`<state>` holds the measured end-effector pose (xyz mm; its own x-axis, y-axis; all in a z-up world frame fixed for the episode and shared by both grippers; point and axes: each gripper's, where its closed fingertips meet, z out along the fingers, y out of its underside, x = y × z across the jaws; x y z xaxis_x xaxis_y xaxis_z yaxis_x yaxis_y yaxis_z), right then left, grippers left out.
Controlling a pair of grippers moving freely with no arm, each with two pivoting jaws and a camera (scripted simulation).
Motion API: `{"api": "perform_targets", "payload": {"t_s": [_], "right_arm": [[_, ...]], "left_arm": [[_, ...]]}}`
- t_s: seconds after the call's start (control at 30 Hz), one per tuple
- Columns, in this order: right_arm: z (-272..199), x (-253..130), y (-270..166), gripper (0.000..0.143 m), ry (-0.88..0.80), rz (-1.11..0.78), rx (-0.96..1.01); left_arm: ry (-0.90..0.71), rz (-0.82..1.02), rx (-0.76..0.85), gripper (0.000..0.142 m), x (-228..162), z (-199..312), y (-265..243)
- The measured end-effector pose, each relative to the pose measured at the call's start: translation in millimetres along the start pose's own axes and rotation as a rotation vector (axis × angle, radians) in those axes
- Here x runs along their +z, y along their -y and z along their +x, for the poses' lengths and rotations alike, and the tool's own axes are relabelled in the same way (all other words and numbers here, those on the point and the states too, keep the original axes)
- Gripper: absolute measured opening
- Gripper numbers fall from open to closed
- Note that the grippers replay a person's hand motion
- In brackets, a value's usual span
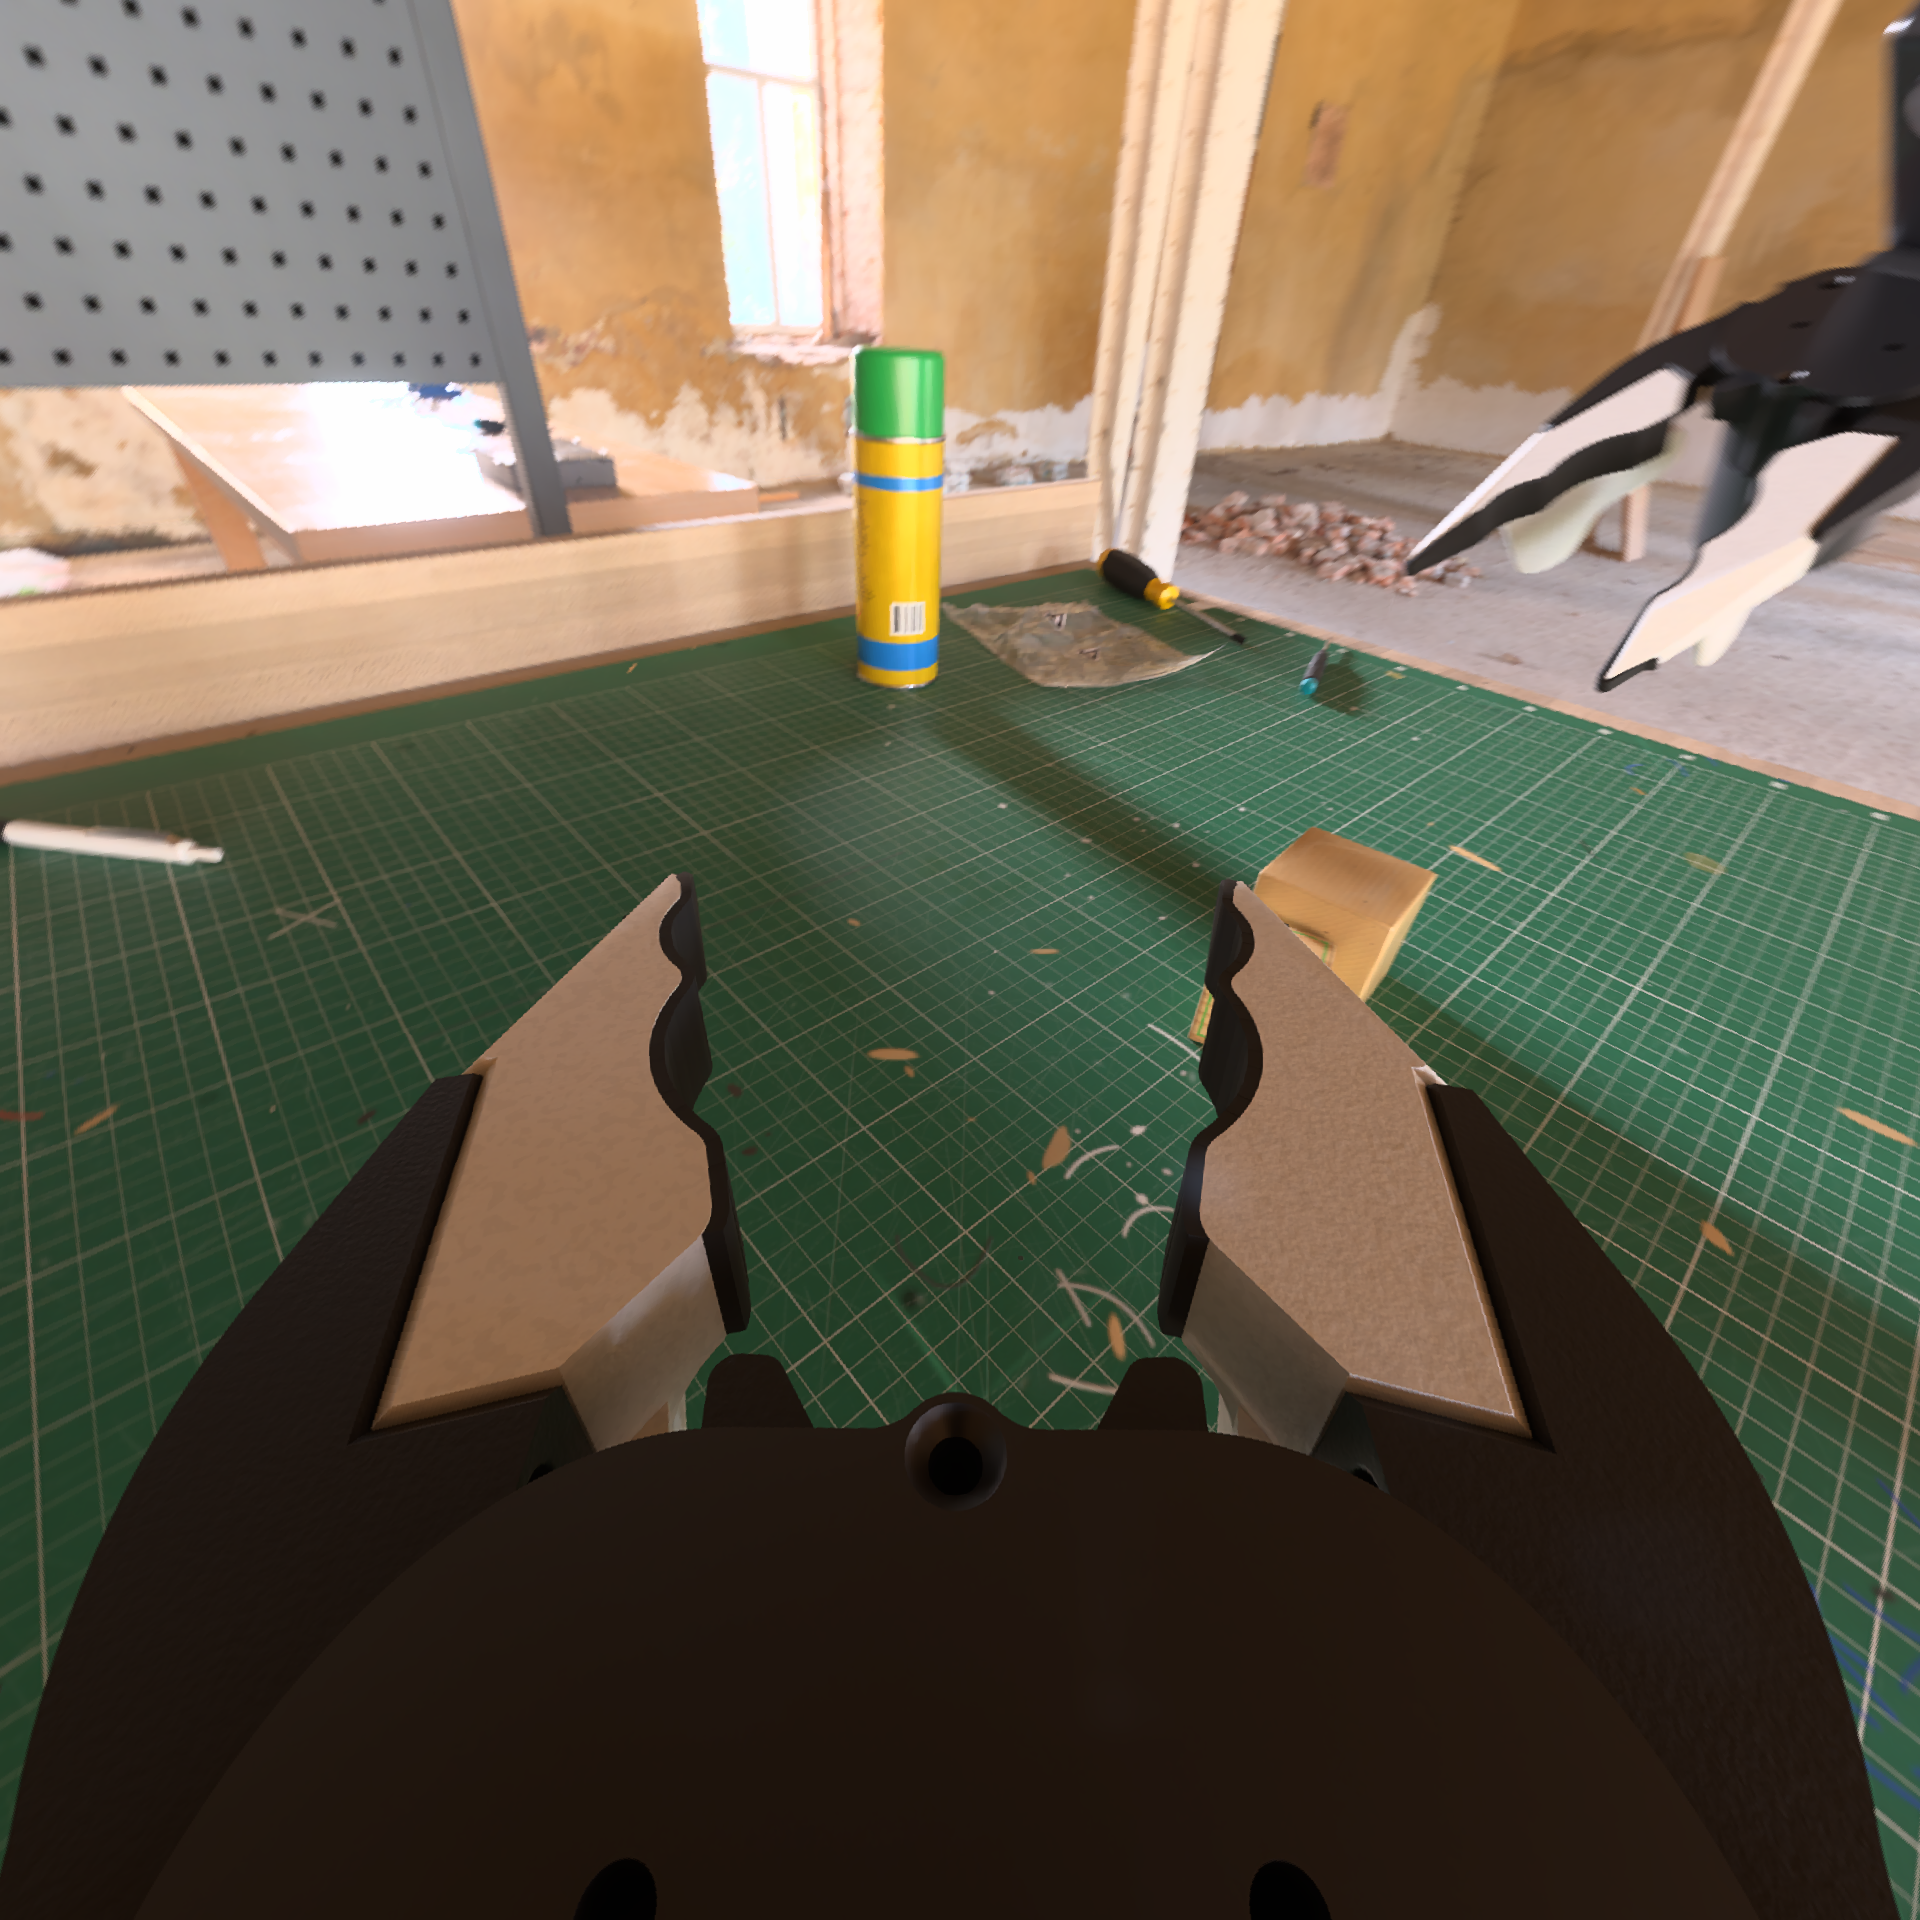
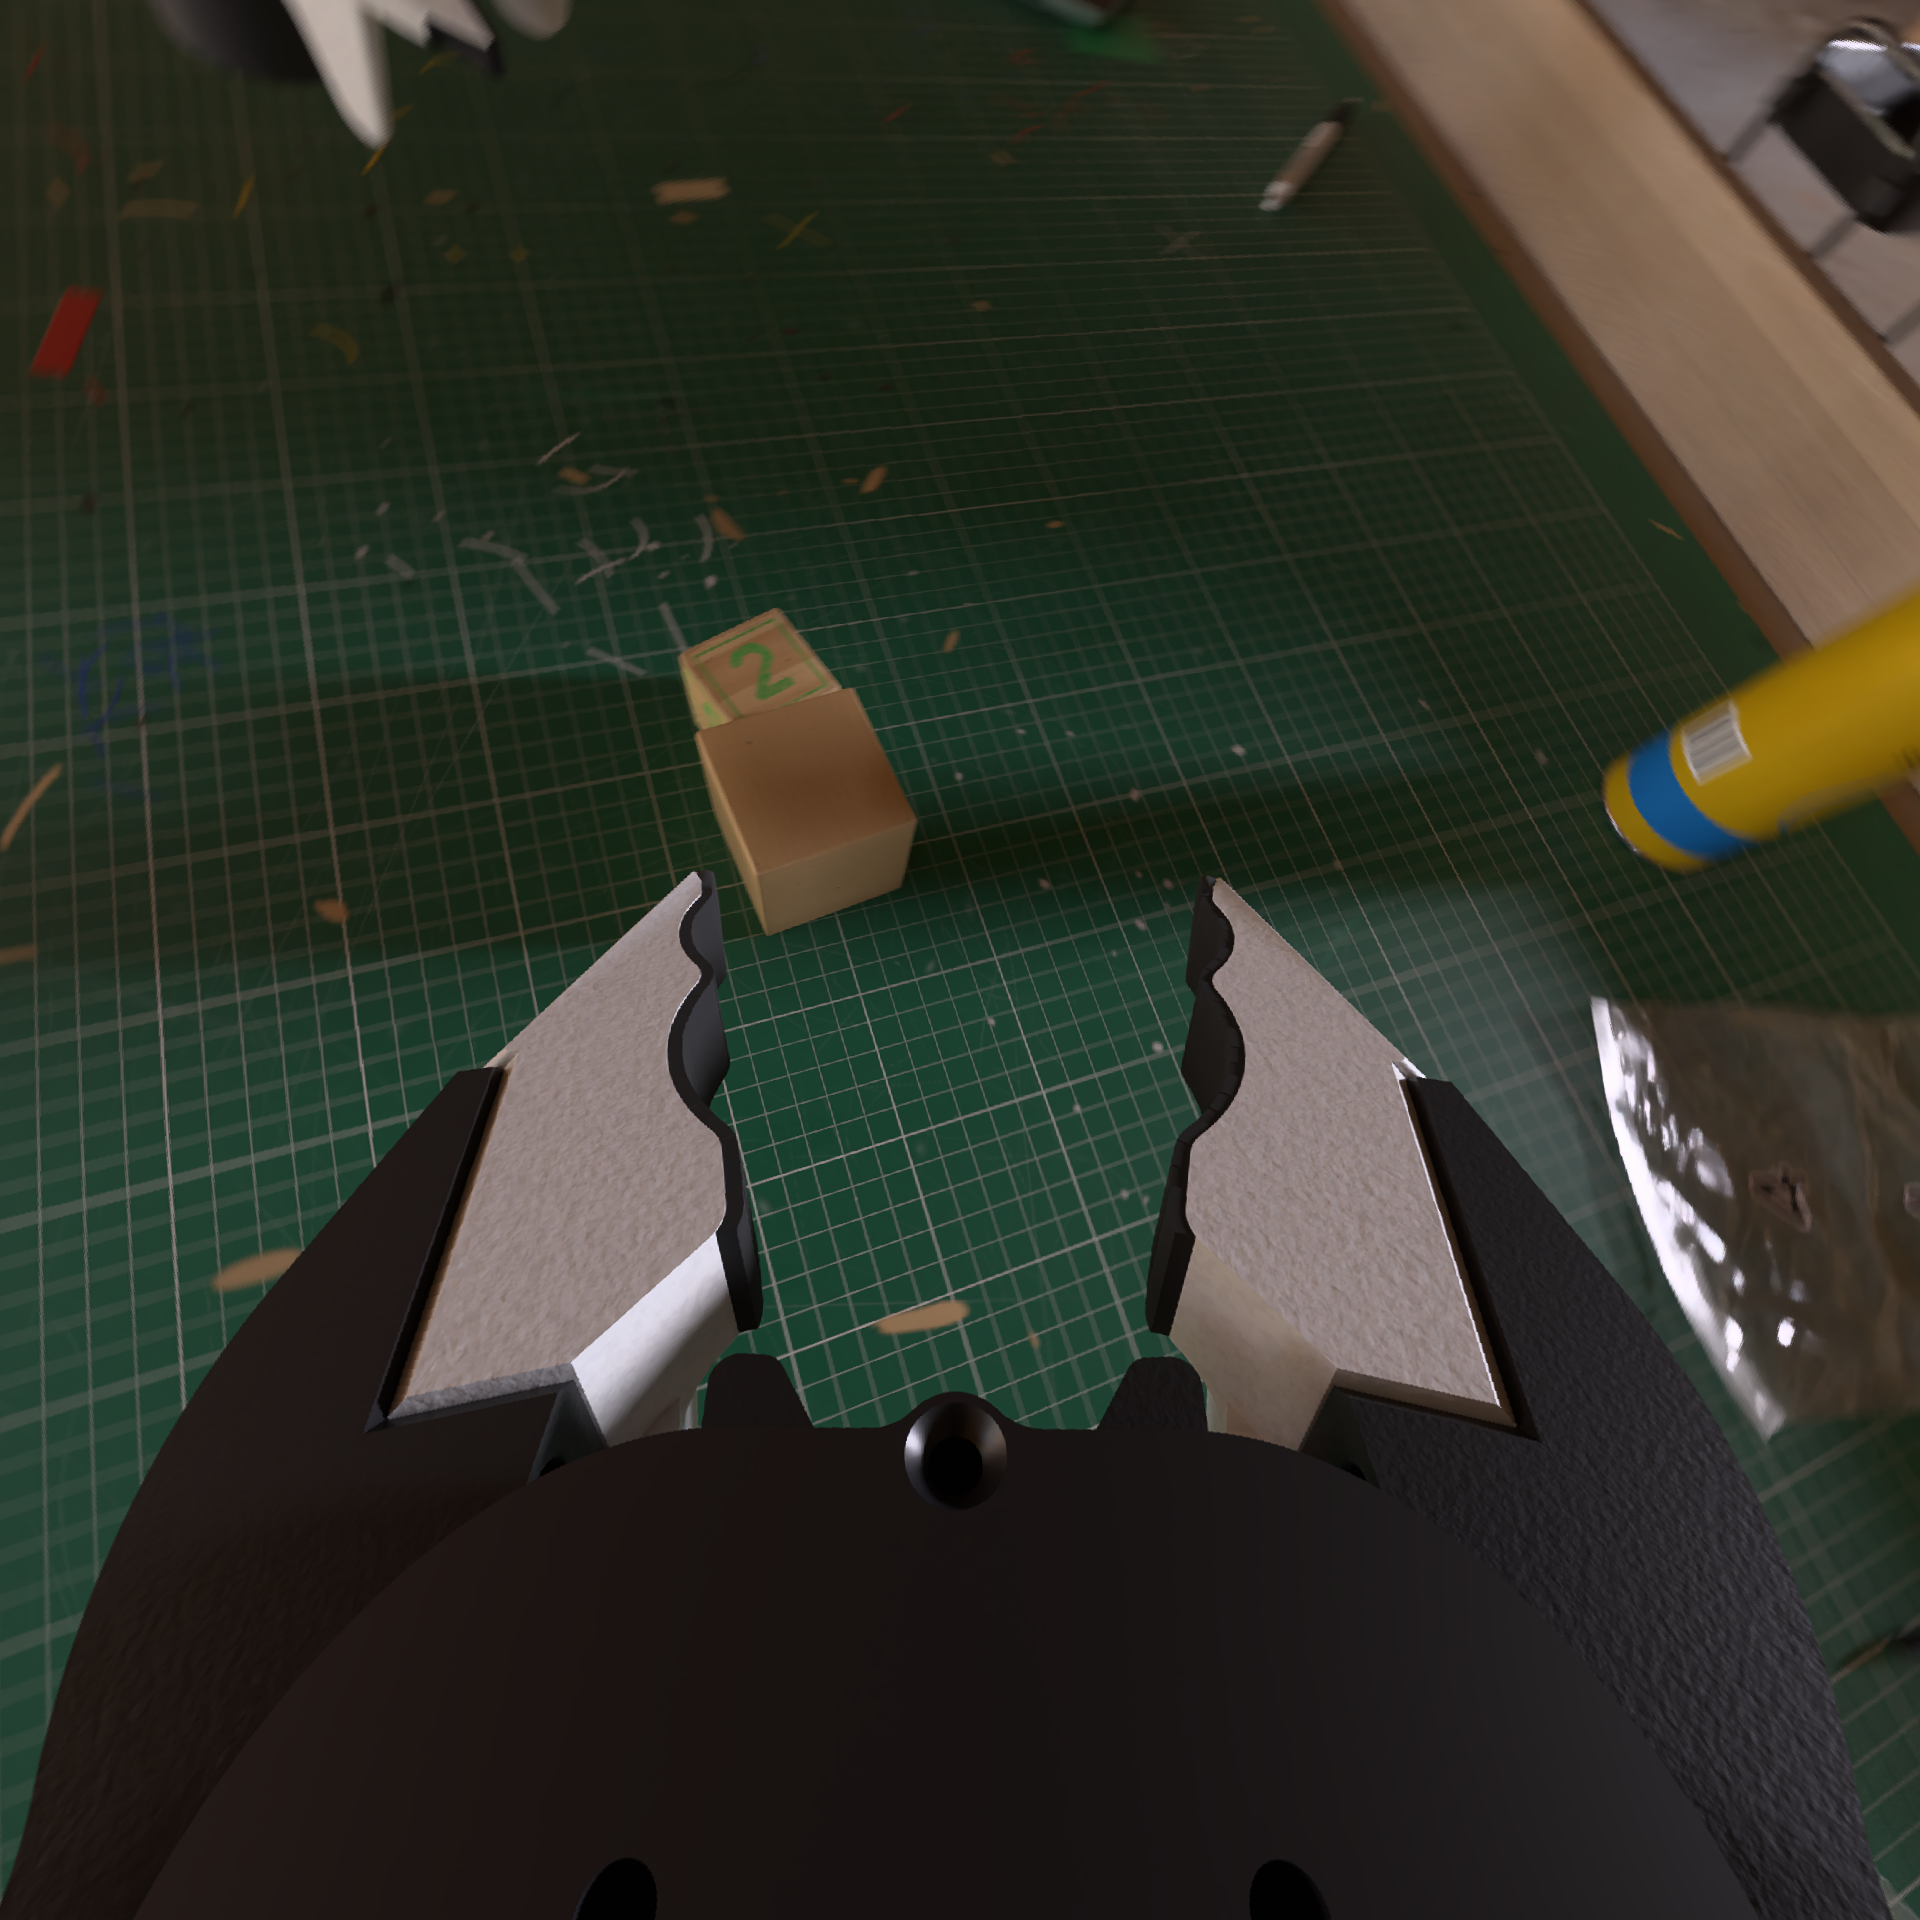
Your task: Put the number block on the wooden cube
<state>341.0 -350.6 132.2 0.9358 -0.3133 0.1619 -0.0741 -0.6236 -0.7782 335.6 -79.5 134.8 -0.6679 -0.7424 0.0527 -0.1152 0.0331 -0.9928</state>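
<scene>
The plain wooden cube (image 2: 805, 805) stands on the green cutting mat (image 2: 1039, 468), and the smaller number block (image 2: 753, 670) with green markings sits on the mat right behind it, touching or nearly so. My right gripper (image 2: 951, 883) is open and empty, hovering above the mat just short of the cube. In the left wrist view the cube (image 1: 1351, 904) shows behind my right finger, which hides most of the number block (image 1: 1205, 1018). My left gripper (image 1: 956, 888) is open and empty, low over the mat. The right gripper (image 1: 1517, 618) hangs in the air at upper right.
A yellow spray can (image 1: 899, 520) with a green cap stands at the mat's far edge. Beside it lie a clear plastic bag (image 1: 1081, 639), a black and yellow screwdriver (image 1: 1153, 582) and a small blue-tipped tool (image 1: 1314, 670). A white pen-like tool (image 1: 109, 842) lies at left. A wooden rail (image 1: 416, 623) borders the mat.
</scene>
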Motion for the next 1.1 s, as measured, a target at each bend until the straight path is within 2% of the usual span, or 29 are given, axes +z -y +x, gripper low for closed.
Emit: {"api": "perform_targets", "payload": {"t_s": [0.2,0.43,0.63,0.87,1.1], "right_arm": [[-16.7,31.1,15.7,0.095,0.215,-0.148,-0.223],[-35.0,66.1,19.6,0.091,0.372,-0.310,-0.337],[-49.6,87.0,14.8,0.086,0.452,-0.453,-0.407],[-58.6,115.0,5.6,0.079,0.484,-0.686,-0.537],[-63.0,130.8,-3.3,0.071,0.509,-0.800,-0.562]], "left_arm": [[-0.081,-0.002,0.082,0.105,-10.9,2.6,-1.8],[-0.154,-0.025,0.134,0.113,-14.0,8.4,-10.8],[-0.172,-0.030,0.166,0.121,-11.9,16.9,-10.6],[-0.174,-0.016,0.156,0.120,-15.4,15.3,-7.8],[-0.149,-0.028,0.190,0.120,-14.6,14.3,-8.2]]}}
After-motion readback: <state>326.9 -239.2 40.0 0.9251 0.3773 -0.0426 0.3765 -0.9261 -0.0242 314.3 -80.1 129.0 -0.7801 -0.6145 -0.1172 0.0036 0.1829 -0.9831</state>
